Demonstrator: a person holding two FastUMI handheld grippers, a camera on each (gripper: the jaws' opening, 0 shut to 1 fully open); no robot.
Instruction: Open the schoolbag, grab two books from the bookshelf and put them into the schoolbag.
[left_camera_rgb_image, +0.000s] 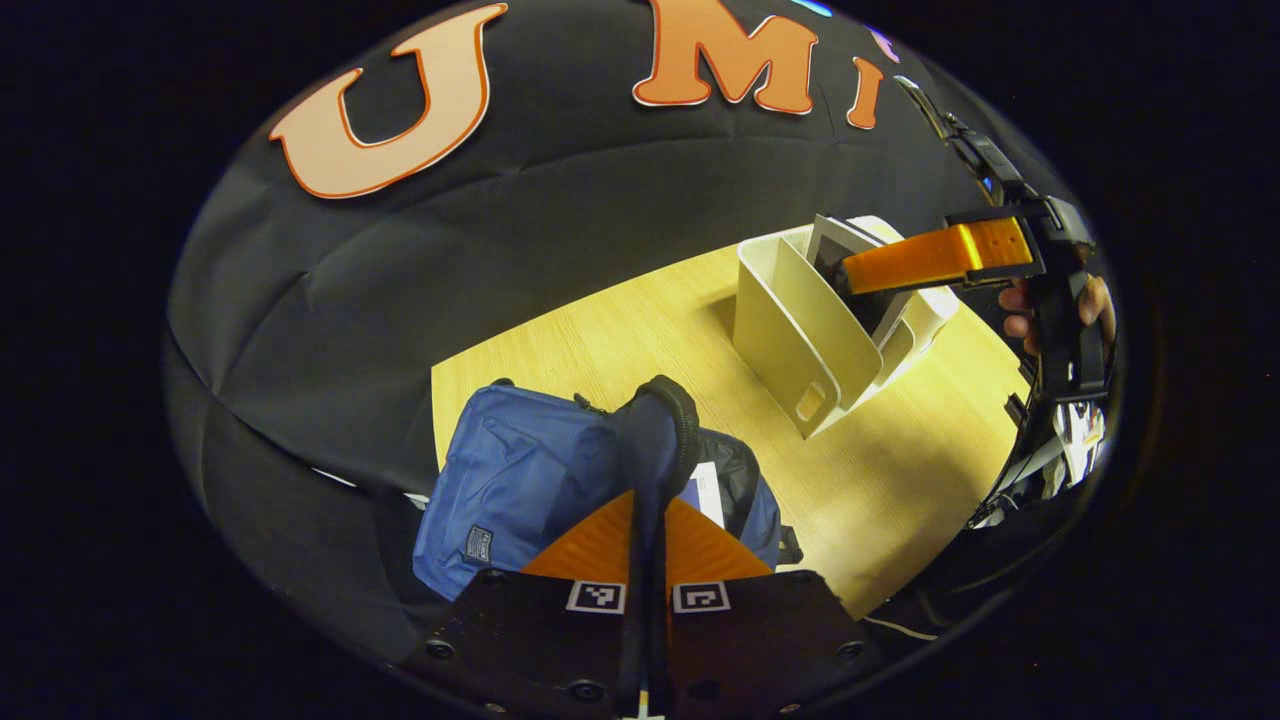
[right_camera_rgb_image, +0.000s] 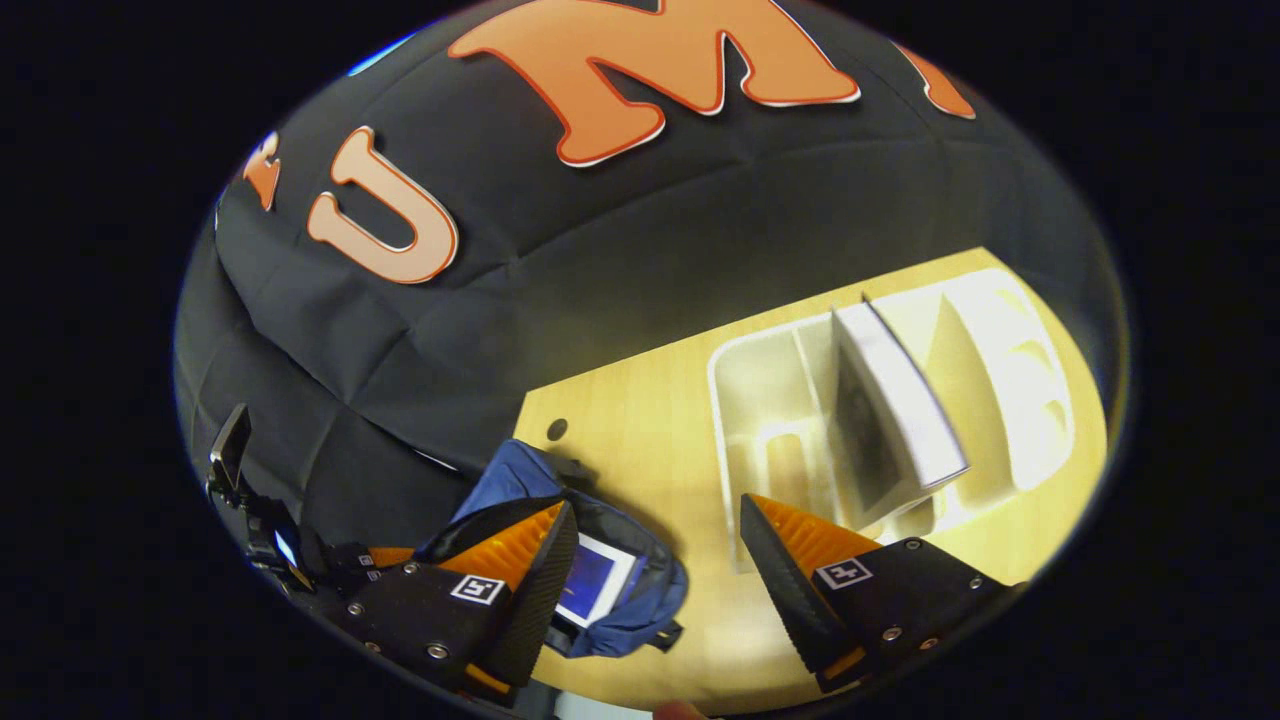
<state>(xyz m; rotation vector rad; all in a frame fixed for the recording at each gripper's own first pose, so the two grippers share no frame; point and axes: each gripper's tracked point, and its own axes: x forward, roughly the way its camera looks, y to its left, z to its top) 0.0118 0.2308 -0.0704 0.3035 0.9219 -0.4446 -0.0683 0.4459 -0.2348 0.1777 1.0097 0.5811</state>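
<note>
The blue schoolbag lies on the wooden table with its mouth open. My left gripper is shut on the bag's dark flap and holds it upright. A book with a white edge lies inside the bag. The white bookshelf stands to the right with one book leaning in it. My right gripper is open and holds nothing. It hovers in front of the bookshelf and its standing book, with the schoolbag and the book inside it at lower left.
A hand holds the right gripper above the bookshelf. The black cloth wall runs close behind the table. A small round hole sits near the table's back corner. Bare tabletop lies between bag and shelf.
</note>
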